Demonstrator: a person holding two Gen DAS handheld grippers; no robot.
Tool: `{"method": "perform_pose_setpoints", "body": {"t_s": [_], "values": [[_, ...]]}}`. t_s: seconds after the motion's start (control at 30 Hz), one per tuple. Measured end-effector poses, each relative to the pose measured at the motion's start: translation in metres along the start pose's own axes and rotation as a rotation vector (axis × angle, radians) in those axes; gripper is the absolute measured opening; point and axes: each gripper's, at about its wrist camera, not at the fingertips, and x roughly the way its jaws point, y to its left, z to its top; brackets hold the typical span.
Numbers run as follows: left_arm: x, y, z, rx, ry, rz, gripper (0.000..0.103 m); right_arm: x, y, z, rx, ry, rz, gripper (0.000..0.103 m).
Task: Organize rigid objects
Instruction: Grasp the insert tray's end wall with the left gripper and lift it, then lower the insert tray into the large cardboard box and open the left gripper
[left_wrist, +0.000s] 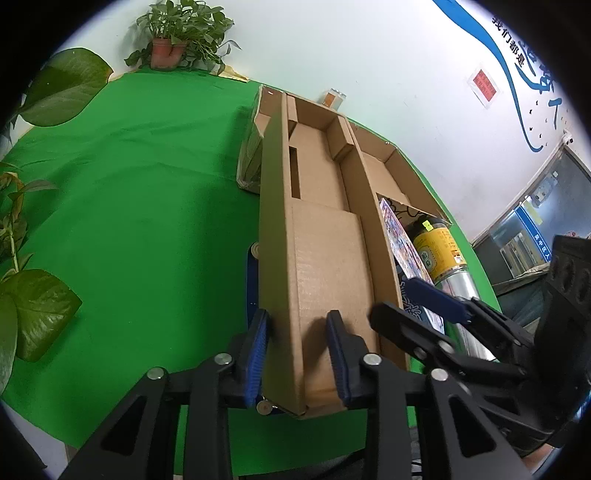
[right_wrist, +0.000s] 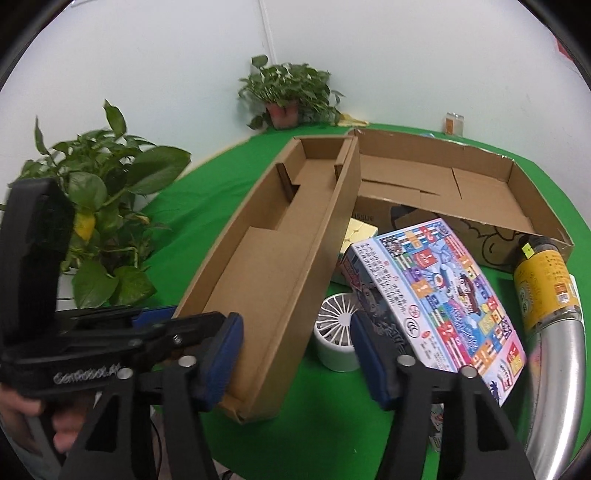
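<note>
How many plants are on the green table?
2 that I can see: a plant in a red-brown pot far back by the wall, and a big leafy plant at the left edge of the table. Its pot is hidden. More may be out of view.

Potted plants (right_wrist: 286, 98), green tablecloth (left_wrist: 147, 184).

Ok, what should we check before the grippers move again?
1. Left gripper straddles the narrow box's side wall: ok.
2. Left gripper clamped tight on that wall: cannot tell.
3. Right gripper open, holding nothing: ok.
4. Narrow box has free room inside: ok.
5. Game box, fan and yellow bottle put away: not ok, all outside both boxes.
</note>
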Motion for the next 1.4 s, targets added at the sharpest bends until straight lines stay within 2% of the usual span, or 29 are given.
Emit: {"method": "perform_pose_setpoints", "body": {"t_s": [0.07, 0.17, 0.23, 0.33, 0.47, 0.57, 0.73, 0.93, 1.13, 1.3, 1.4], "values": [[0.004, 0.002, 0.001, -0.004, 0.015, 0.0, 0.03, 0.011, -0.002, -0.001, 0.003, 0.028, -0.017, 0.033], [0.006, 0.002, -0.002, -0.001, 0.021, -0.006, 0.03, 0.015, 0.004, -0.004, -0.014, 0.019, -0.013, 0.017], [0.005, 0.0, -0.003, 0.001, 0.017, 0.002, 0.029, 0.015, 0.01, -0.006, -0.027, 0.007, -0.042, 0.016], [0.003, -0.002, -0.006, 0.009, 0.005, 0.009, 0.028, 0.015, 0.012, -0.007, -0.01, 0.008, -0.039, 0.016], [-0.003, -0.011, -0.008, 0.038, -0.032, 0.051, 0.017, 0.014, 0.01, -0.007, 0.017, 0.016, -0.037, 0.014], [-0.009, -0.026, -0.006, 0.103, -0.059, 0.092, 0.015, 0.007, 0.009, -0.004, 0.044, -0.02, -0.035, 0.013], [-0.025, -0.039, 0.016, 0.144, -0.113, 0.086, 0.015, -0.016, 0.004, 0.013, 0.06, -0.095, -0.046, 0.013], [-0.034, -0.07, 0.068, 0.222, -0.196, 0.056, 0.015, -0.048, -0.014, 0.058, 0.082, -0.211, -0.08, 0.013], [-0.034, -0.1, 0.132, 0.297, -0.242, 0.043, 0.014, -0.07, -0.04, 0.124, 0.087, -0.301, -0.127, 0.013], [-0.022, -0.109, 0.187, 0.327, -0.243, 0.051, 0.014, -0.069, -0.064, 0.185, 0.104, -0.314, -0.127, 0.013], [-0.007, -0.106, 0.21, 0.318, -0.217, 0.074, 0.014, -0.05, -0.081, 0.222, 0.118, -0.273, -0.116, 0.013]]}}
